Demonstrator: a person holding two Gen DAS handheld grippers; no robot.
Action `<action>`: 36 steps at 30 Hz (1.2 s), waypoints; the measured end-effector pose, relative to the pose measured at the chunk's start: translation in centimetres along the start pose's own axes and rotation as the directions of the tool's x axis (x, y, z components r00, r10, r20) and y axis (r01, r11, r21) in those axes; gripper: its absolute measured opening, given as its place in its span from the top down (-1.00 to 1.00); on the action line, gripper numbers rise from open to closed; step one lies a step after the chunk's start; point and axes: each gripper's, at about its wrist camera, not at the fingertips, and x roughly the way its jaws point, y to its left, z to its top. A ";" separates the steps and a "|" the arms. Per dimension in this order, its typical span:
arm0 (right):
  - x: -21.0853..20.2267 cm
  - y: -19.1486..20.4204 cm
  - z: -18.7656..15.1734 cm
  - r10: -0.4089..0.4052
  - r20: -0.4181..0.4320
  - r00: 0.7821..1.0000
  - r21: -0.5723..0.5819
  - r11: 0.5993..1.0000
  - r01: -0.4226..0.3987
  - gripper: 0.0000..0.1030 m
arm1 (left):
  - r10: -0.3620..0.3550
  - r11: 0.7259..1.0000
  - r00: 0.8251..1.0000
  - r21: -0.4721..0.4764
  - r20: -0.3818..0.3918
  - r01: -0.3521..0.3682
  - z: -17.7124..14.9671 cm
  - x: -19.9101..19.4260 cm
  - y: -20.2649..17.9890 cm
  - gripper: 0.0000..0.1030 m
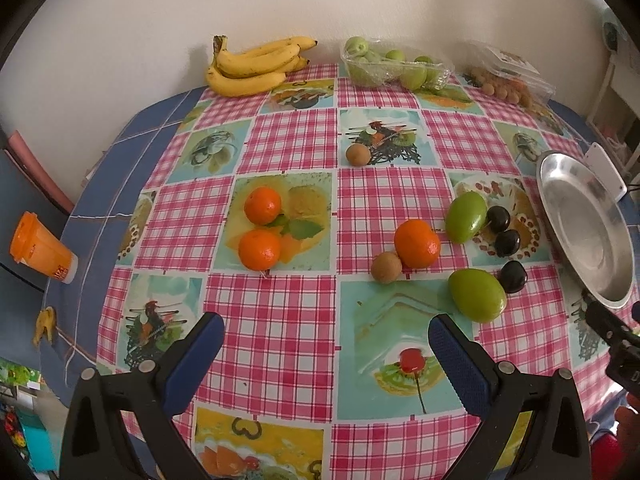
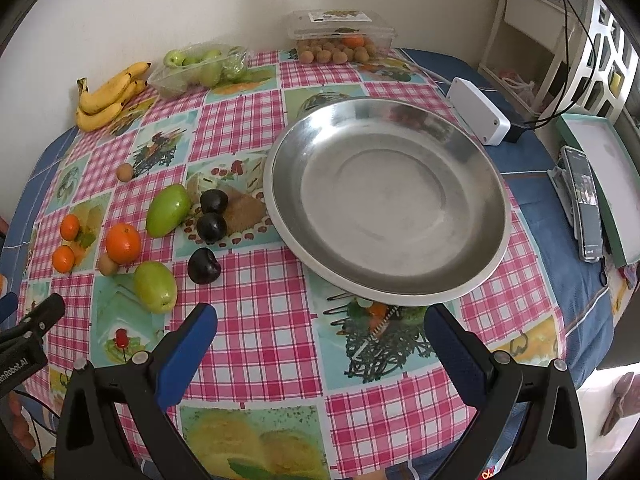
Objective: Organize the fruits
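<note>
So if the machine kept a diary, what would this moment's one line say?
stage: start | left claw: open, empty | right claw: open, empty | steel bowl: empty | loose fruit: on tablecloth, none sorted

metal bowl [image 2: 472, 184]: round, shiny, upright, nothing in it, at your right on the checked cloth.
tangerines [image 1: 417, 243]: three; two paired at your left, one touching a small brown fruit [image 1: 386, 267].
green fruits [image 1: 477, 295]: two smooth ovals lying near the bowl.
dark plums [image 1: 512, 276]: three, glossy, between the green fruits and the bowl.
second brown fruit [image 1: 358, 155]: alone, farther back.
</note>
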 end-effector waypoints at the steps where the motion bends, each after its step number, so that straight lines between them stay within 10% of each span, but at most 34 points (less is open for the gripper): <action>1: 0.2 0.0 0.0 -0.001 -0.004 1.000 0.000 1.000 0.001 -1.00 | -0.002 1.000 1.000 -0.002 -0.001 0.002 0.0 0.0 0.0 -1.00; 36: 1.0 0.0 -0.2 0.009 -0.009 1.000 -0.013 1.000 -0.009 -1.00 | -0.011 1.000 0.999 0.000 -0.038 0.011 -0.1 0.8 0.2 -1.00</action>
